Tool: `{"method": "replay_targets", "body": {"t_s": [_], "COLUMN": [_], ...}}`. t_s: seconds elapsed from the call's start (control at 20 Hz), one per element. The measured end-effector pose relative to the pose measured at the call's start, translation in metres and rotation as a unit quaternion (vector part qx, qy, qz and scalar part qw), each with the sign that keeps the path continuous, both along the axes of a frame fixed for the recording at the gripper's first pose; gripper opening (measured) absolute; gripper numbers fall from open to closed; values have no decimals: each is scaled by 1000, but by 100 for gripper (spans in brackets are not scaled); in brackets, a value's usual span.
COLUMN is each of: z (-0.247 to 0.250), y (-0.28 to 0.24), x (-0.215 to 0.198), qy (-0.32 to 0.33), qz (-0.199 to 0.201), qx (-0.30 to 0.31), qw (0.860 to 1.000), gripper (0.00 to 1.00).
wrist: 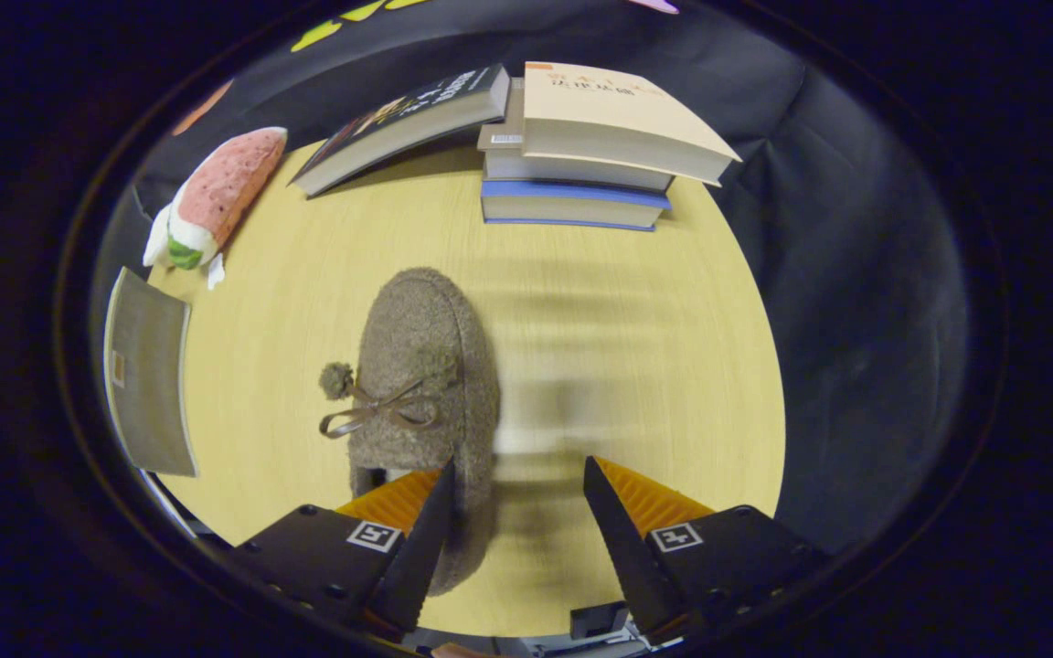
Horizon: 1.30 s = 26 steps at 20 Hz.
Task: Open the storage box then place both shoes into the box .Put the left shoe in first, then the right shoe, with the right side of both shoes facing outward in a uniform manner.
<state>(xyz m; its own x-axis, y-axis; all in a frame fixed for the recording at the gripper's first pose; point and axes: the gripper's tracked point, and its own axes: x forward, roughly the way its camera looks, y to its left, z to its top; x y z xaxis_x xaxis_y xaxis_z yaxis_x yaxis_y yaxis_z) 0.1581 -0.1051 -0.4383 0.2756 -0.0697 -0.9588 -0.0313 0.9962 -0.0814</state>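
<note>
- Brown fleece shoe [421, 384] on wooden table [636, 366], toe toward book stack [581, 146], heel by left finger [417, 525].
- Gripper [515, 525] open, empty; shoe's heel side against left finger, right finger apart from it.
- Advised: shift left until heel wall sits between both fingers, then close.
- Square markers on fingers; book cover writing too small to read.
- Plush toy [220, 196] left of shoe.

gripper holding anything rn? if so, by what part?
Nothing is held. The gripper is open: its left finger overlaps the heel end of the brown fuzzy shoe, while the right finger stands clear of it over the bare table.
</note>
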Motion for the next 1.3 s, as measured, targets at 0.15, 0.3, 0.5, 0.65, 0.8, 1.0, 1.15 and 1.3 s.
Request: {"method": "replay_targets", "body": {"t_s": [0.15,0.3,0.5,0.65,0.8,1.0,1.15,1.3], "z": [-13,-17,-17,-14,-3,37,80,125], "y": [7,19,24,27,33,53,71,101], "x": [3,4,3,-5,-20,-36,-45,-54], "qy": [12,13,10,20,30,12,-19,-41], "qz": [-5,-17,-1,-32,-75,-97,-95,-79], "qx": [10,32,20,42,80,122,130,133], "qw": [1000,999,1000,998,994,988,987,987], "gripper": [65,37,10,1,0,0,0,0]}}
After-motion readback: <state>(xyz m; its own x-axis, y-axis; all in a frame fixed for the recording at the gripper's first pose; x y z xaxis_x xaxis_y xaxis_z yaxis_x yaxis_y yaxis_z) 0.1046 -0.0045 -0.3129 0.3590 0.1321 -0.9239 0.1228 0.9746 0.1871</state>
